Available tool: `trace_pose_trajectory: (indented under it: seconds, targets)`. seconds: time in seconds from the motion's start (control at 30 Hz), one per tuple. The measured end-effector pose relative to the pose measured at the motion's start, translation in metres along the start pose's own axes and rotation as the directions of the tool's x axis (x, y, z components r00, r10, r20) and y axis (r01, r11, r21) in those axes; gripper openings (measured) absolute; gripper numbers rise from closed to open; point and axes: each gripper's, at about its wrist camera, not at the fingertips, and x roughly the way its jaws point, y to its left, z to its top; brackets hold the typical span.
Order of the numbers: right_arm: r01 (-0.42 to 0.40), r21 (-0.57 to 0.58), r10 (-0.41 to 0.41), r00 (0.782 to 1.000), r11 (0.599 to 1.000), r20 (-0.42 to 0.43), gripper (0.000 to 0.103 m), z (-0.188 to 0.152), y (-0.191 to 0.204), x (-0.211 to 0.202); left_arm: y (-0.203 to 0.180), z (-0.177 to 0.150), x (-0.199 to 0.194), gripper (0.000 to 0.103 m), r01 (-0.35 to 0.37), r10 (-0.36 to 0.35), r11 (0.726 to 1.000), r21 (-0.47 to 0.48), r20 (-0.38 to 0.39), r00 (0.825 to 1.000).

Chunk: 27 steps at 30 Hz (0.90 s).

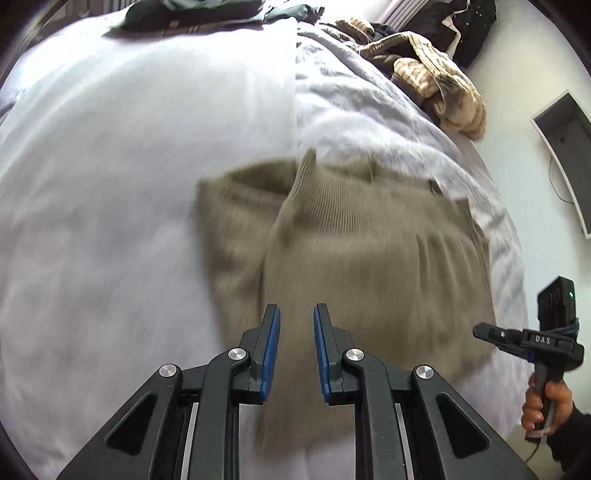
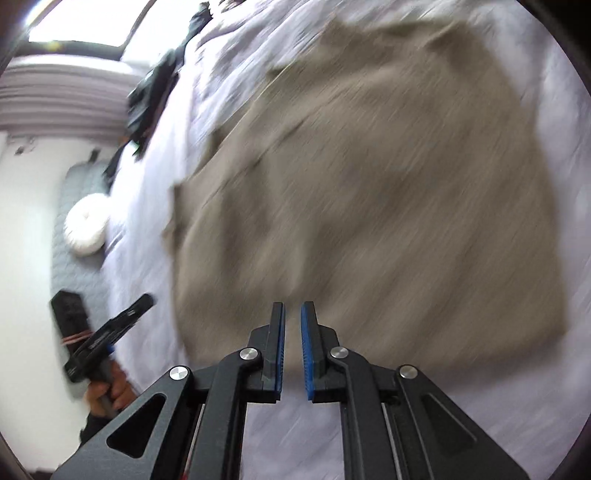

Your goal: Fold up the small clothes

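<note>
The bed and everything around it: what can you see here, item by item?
Knit garment: one, khaki, partly folded, flat on the bed.
Bed cover: one, white to pale lilac, under the garment.
Clothes pile: several, tan and dark, at the far edge.
Dark garment: one, at the far end.
Round cushion: one, white, on the floor.
Left gripper: black, blue pads, narrow gap, nothing held.
Right gripper: same, almost shut, empty.
Hands: two, gripping the handles.
</note>
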Motion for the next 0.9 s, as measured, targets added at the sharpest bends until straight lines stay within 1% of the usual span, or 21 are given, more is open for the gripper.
trace_pose_trajectory:
  seconds: [0.07,0.1,0.17,0.2,0.27,0.33,0.4,0.43,0.5,0.53,0.63,0.9]
  targets:
    - [0.035,-0.002,-0.035,0.999,0.999,0.029,0.012,0.012,-0.005,-0.002,-0.005,0.014,0.015,0.02,-0.038,0.038,0.999,0.011,0.016,0.999]
    - [0.06,-0.004,-0.06,0.997,0.998,0.041,0.012,0.02,-0.008,-0.003,-0.006,0.018,0.026,0.02,-0.072,0.072,0.997,0.006,0.007,0.997]
    - [0.098,-0.007,-0.097,0.994,0.995,0.056,0.012,0.03,-0.015,-0.003,-0.003,0.018,0.048,0.02,-0.112,0.112,0.994,-0.01,-0.038,0.993]
    - [0.128,-0.005,-0.128,0.99,0.992,0.056,0.012,0.035,-0.023,-0.002,-0.004,0.017,0.057,0.02,-0.118,0.117,0.993,-0.017,-0.052,0.992]
    - [0.147,0.014,-0.147,0.988,0.989,0.044,0.007,0.038,-0.036,0.003,0.003,0.011,0.062,0.02,-0.104,0.102,0.994,-0.033,-0.056,0.993]
    - [0.107,0.053,-0.11,0.993,0.993,0.051,0.007,0.036,-0.051,-0.004,0.007,0.009,0.056,0.02,-0.088,0.086,0.995,-0.048,-0.056,0.995]
    - [0.104,0.08,-0.11,0.992,0.991,0.068,0.007,0.032,-0.064,-0.014,0.008,0.008,0.052,0.02,-0.095,0.092,0.994,-0.049,-0.065,0.994]
    - [0.1,0.094,-0.107,0.992,0.991,0.072,0.008,0.03,-0.069,-0.019,0.009,0.007,0.049,0.02,-0.108,0.105,0.993,-0.046,-0.07,0.992]
    - [0.088,0.118,-0.097,0.993,0.989,0.072,0.008,0.024,-0.074,-0.026,0.006,0.0,0.043,0.02,-0.157,0.153,0.987,-0.039,-0.082,0.985]
    - [0.083,0.126,-0.093,0.993,0.989,0.07,0.008,0.02,-0.076,-0.031,0.006,-0.003,0.042,0.02,-0.16,0.156,0.986,-0.042,-0.088,0.984]
    - [0.071,0.128,-0.08,0.995,0.989,0.064,0.008,0.009,-0.072,-0.035,0.007,-0.015,0.032,0.02,-0.144,0.137,0.987,-0.067,-0.098,0.986]
    - [0.032,0.133,-0.037,0.999,0.991,0.037,0.009,-0.022,-0.046,-0.042,-0.007,-0.044,0.008,0.021,-0.166,0.157,0.982,-0.086,-0.103,0.982]
